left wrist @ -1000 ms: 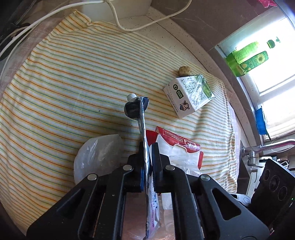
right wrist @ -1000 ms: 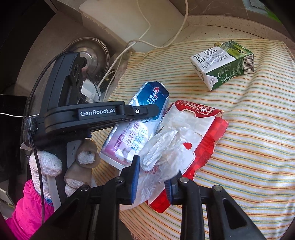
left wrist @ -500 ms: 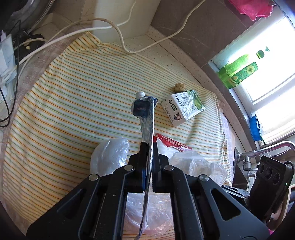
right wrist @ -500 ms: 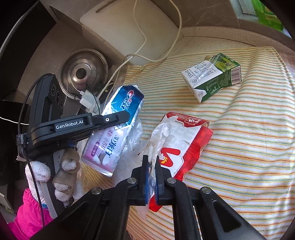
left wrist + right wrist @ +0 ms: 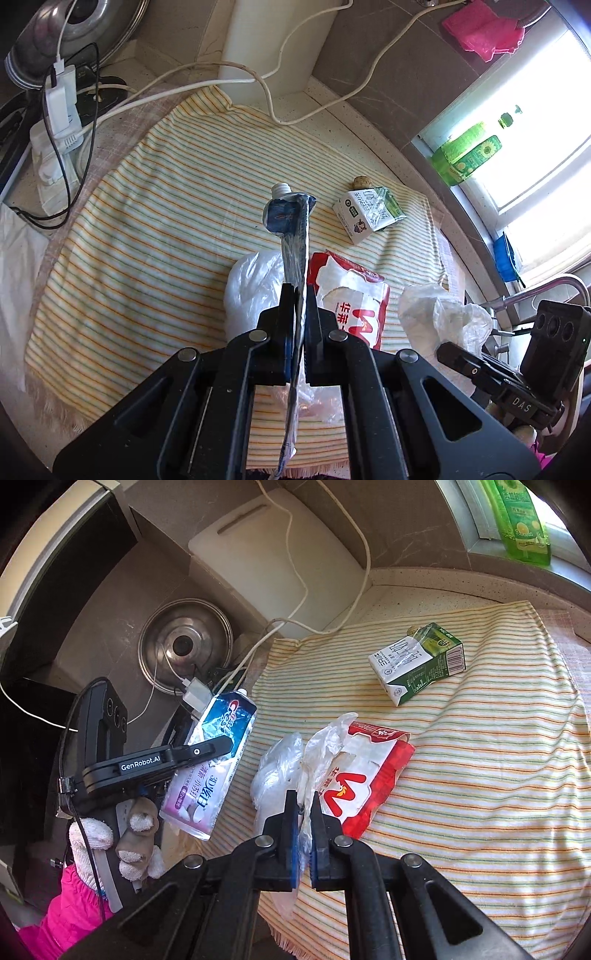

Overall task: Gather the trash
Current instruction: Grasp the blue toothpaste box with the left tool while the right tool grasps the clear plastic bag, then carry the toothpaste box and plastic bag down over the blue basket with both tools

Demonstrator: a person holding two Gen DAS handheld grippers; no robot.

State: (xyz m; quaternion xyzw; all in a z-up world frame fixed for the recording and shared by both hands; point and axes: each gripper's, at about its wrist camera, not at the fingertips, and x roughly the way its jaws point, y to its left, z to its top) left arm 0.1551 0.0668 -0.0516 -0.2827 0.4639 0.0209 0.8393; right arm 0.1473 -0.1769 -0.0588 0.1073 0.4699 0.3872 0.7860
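Observation:
My left gripper (image 5: 300, 295) is shut on a flattened toothpaste tube (image 5: 291, 236), held edge-on above the striped cloth (image 5: 147, 236); the tube also shows in the right wrist view (image 5: 214, 760). My right gripper (image 5: 302, 805) is shut on a clear plastic bag (image 5: 291, 771), lifting its edge off the cloth. A red and white wrapper (image 5: 365, 771) lies beside the bag. A green and white milk carton (image 5: 417, 662) lies farther back, with a small brown lump (image 5: 359, 181) behind it.
A white cutting board (image 5: 277, 561) leans on the back wall with white cables (image 5: 266, 92) across it. A steel pot lid (image 5: 184, 642) and chargers (image 5: 55, 96) sit at the left. Green bottles (image 5: 465, 155) stand on the windowsill. A faucet (image 5: 554, 288) is at the right.
My right gripper has shut on the plastic bag and lifted it. My left gripper has risen and pulled back with the toothpaste tube still in it.

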